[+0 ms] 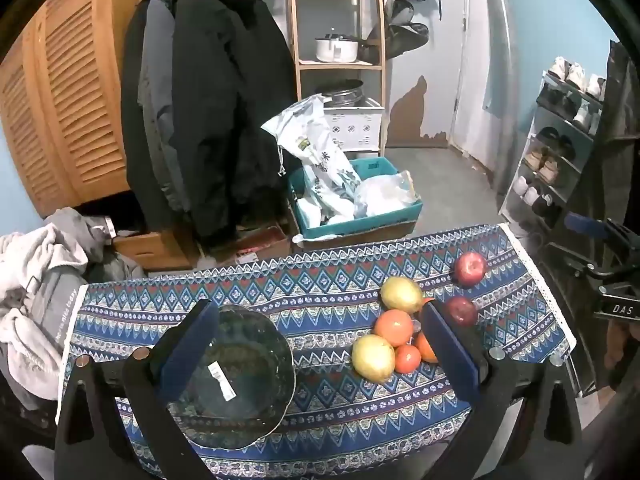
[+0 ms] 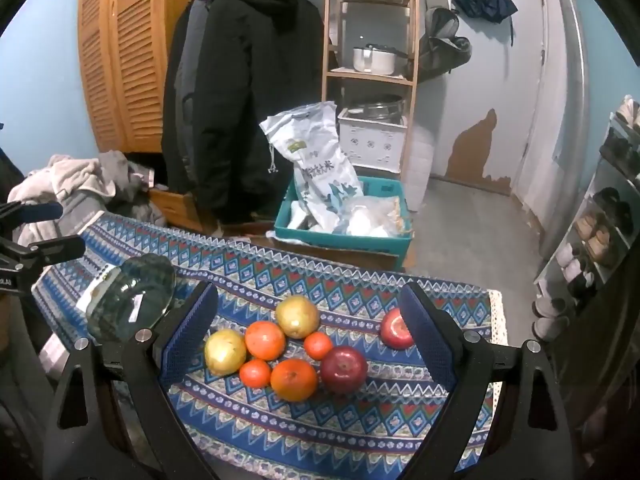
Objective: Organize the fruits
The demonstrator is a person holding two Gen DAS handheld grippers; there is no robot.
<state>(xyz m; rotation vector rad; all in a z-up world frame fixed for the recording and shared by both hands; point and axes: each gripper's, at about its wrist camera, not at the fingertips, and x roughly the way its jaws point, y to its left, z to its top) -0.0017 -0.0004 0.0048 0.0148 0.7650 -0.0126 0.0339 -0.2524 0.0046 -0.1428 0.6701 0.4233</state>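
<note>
Both grippers hang above the table (image 2: 280, 432) with their jaws spread wide and nothing between them: the left gripper (image 1: 320, 344) sits over the glass bowl (image 1: 240, 376), the right gripper (image 2: 316, 332) over the fruit. The fruit lies in a tight cluster on the patterned cloth (image 1: 320, 280), two yellow pears (image 2: 225, 351), several oranges (image 2: 294, 379) and a dark red apple (image 2: 344, 369) touching one another, while a second red apple (image 2: 394, 330) rests apart near the right gripper's right finger. The main risk looks like the crowding: a finger lowered into the pile would likely nudge a neighbour, and round fruit on a loose cloth could roll toward the table edge. The bowl is thin, clear and near the left edge, so a careless drop or a bump from the left gripper could slide or chip it. A hard squeeze might also bruise the pears.
</note>
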